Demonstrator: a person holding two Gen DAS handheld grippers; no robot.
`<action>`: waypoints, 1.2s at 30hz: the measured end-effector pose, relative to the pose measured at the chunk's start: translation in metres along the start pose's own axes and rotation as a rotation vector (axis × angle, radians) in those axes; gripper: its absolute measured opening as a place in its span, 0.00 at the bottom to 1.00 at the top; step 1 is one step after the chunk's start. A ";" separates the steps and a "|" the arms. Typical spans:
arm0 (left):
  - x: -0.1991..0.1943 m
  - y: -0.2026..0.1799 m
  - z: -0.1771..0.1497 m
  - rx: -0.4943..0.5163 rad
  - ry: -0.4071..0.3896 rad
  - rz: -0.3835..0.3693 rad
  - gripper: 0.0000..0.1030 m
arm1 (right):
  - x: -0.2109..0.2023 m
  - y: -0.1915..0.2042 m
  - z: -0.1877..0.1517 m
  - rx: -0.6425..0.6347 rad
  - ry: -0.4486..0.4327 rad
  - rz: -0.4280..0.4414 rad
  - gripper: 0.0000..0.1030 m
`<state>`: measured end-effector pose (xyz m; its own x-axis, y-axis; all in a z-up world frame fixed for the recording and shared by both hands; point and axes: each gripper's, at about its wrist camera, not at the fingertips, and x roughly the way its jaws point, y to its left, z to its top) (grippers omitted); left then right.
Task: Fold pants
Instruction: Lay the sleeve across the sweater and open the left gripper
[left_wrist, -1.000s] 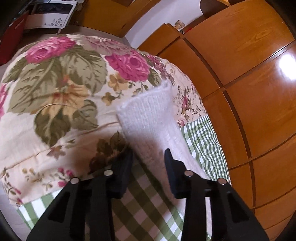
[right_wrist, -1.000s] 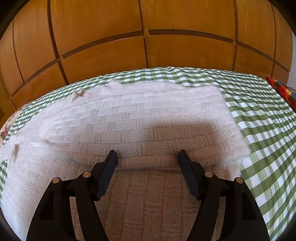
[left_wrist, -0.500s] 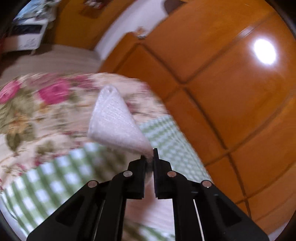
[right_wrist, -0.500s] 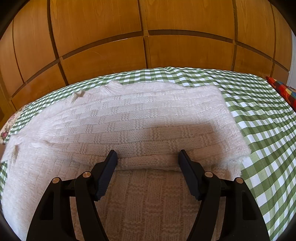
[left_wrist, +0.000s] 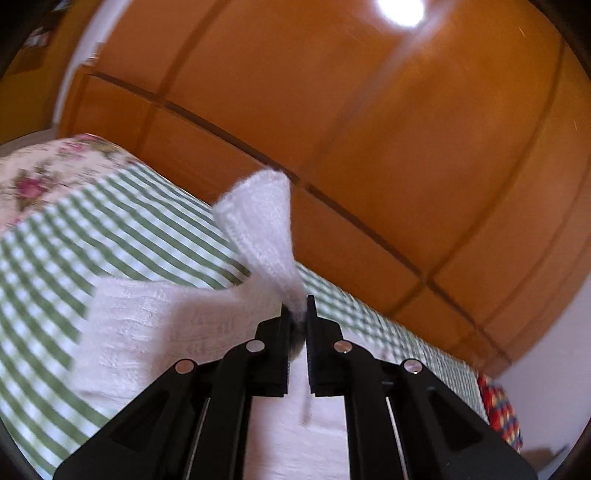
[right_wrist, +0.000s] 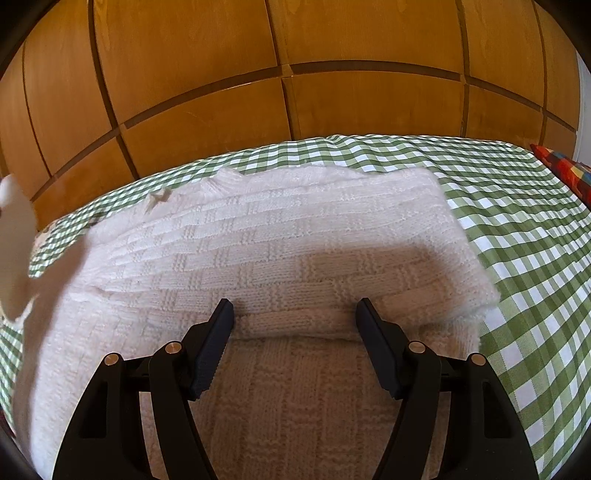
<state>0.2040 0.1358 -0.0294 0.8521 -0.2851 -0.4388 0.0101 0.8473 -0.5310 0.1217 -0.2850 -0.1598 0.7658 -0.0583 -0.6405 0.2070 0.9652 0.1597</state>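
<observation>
White knit pants (right_wrist: 280, 236) lie folded on the green-checked sheet (right_wrist: 524, 258). Left gripper (left_wrist: 297, 314) clamped on 1 raised pant end, lifted off the bed. Right gripper (right_wrist: 295, 310) spread wide, fingers against the fold edge, gripping nothing.

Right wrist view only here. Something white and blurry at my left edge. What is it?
Observer: It's the end of the white knit pants, pinched in the left gripper and lifted off the bed.
Operator: Is the left gripper fully shut on it?
Observer: Yes, its jaws are closed on the fabric with only a thin bit of knit between them.
Operator: What's past my left edge on the bed?
Observer: A floral cover lies beyond the green checked sheet. Your view barely shows it.
Operator: Right gripper looks open to me. Agree?
Observer: Agreed. The right gripper is open over the folded part, holding nothing.
</observation>
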 end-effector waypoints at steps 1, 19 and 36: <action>0.008 -0.011 -0.006 0.018 0.017 -0.009 0.06 | 0.000 0.000 0.000 0.002 0.000 0.001 0.66; 0.083 -0.101 -0.131 0.291 0.270 0.008 0.40 | 0.001 -0.001 0.000 0.009 -0.002 0.006 0.66; -0.003 0.039 -0.142 0.185 0.172 0.108 0.84 | -0.028 0.029 0.017 -0.083 -0.077 0.104 0.57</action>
<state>0.1272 0.1057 -0.1513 0.7520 -0.2474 -0.6109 0.0331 0.9399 -0.3398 0.1165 -0.2598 -0.1247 0.8254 0.0266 -0.5639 0.0758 0.9846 0.1574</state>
